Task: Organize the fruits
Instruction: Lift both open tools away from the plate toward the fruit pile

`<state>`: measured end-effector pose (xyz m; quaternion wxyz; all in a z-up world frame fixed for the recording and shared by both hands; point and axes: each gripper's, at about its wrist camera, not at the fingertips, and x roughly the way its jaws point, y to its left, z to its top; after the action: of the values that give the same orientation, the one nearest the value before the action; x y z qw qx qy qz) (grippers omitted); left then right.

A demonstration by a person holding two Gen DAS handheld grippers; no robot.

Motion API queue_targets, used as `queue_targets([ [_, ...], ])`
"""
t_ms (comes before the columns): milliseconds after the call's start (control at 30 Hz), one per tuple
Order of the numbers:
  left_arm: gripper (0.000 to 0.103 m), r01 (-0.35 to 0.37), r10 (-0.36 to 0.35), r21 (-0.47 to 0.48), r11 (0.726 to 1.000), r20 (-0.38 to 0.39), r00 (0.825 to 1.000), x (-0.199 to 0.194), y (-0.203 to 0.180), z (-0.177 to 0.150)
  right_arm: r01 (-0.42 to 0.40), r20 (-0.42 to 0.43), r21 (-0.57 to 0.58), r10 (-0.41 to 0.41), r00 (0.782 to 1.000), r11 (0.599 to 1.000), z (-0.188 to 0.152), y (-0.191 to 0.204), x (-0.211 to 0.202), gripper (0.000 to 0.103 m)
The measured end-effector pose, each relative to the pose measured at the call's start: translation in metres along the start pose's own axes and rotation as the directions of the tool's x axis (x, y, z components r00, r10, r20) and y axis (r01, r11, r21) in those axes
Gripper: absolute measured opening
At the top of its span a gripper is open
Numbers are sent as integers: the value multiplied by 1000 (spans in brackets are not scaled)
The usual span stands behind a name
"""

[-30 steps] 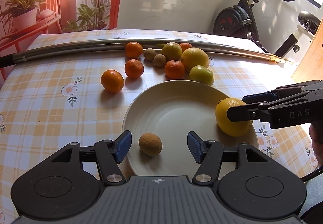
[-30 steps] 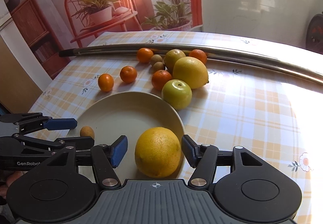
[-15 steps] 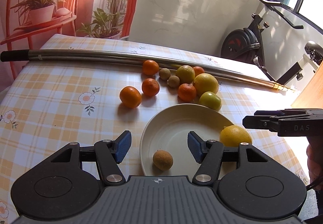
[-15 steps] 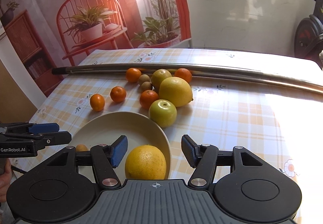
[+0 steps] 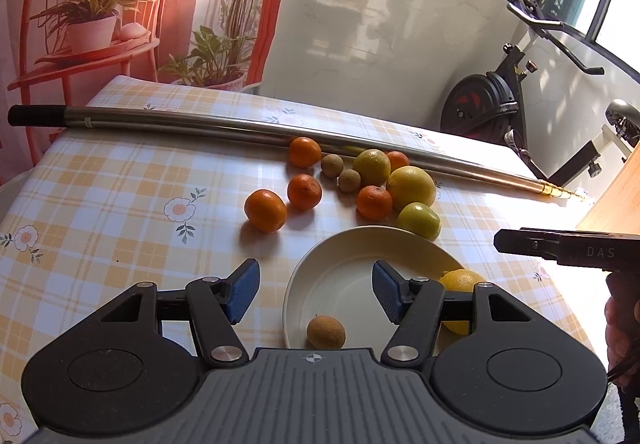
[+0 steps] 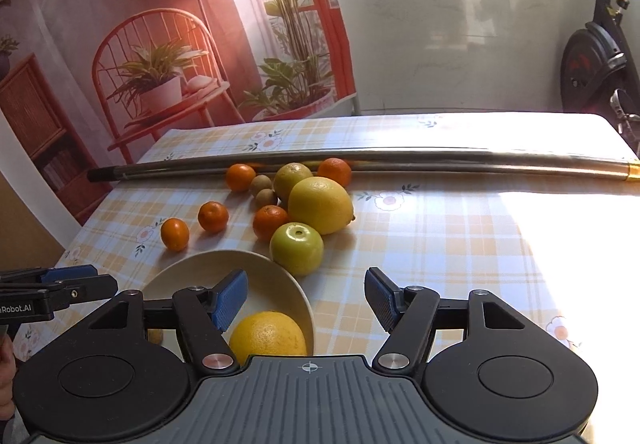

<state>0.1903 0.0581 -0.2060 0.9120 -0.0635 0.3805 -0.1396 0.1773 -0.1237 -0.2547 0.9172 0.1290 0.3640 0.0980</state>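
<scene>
A cream plate (image 5: 348, 268) (image 6: 200, 268) holds a small brown kiwi (image 5: 325, 331) and a yellow orange (image 5: 460, 280) (image 6: 267, 338). My left gripper (image 5: 314, 290) hangs open above the plate's left rim with nothing between its fingers. My right gripper (image 6: 305, 302) is open too, raised over the plate's right edge, empty. Behind the plate lie several tangerines such as one at the left (image 5: 265, 210) (image 6: 175, 234), a green apple (image 5: 419, 220) (image 6: 296, 247), a big lemon (image 5: 411, 188) (image 6: 320, 204), two small kiwis (image 5: 349, 180) and a yellow-green citrus (image 5: 371, 166).
A long steel pole (image 5: 240, 126) (image 6: 400, 160) lies across the checked tablecloth behind the fruit. An exercise bike (image 5: 492, 108) stands beyond the table's far right. The table's right half (image 6: 480, 244) is sunlit. A hand (image 5: 620, 328) holds the right gripper.
Both grippers have pulled back and risen from the plate. The right gripper has let go of the yellow orange, which now rests on the plate; the kiwi stays put.
</scene>
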Motion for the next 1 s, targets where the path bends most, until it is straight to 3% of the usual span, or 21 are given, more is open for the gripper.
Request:
queue_targets([
  [167,76,-13,13,-28,1000,23,1000,-4,1,5,8,15,15,-8,1000,1000,2,-5,-2,63],
  [300,76,10,-9,-42,999,31,999,-8,2,10,5,32,12,-5,999,1000,2,-4,-6,68],
  [467,74,-82,81,12,997,16,997,-4,-6,13,13,26,-8,-13,1000,1000,3,-4,-6,69],
  [700,73,3,-3,-67,998,2,1000,3,-1,29,9,5,-22,-9,1000,1000,17,-11,2,69],
  [867,71,-24,24,-13,1000,-11,1000,14,-8,41,8,4,-20,-8,1000,1000,23,-14,10,69],
  [1000,70,2,-3,-27,1000,-36,999,25,-6,52,32,10,-26,-32,999,999,26,-21,14,69],
])
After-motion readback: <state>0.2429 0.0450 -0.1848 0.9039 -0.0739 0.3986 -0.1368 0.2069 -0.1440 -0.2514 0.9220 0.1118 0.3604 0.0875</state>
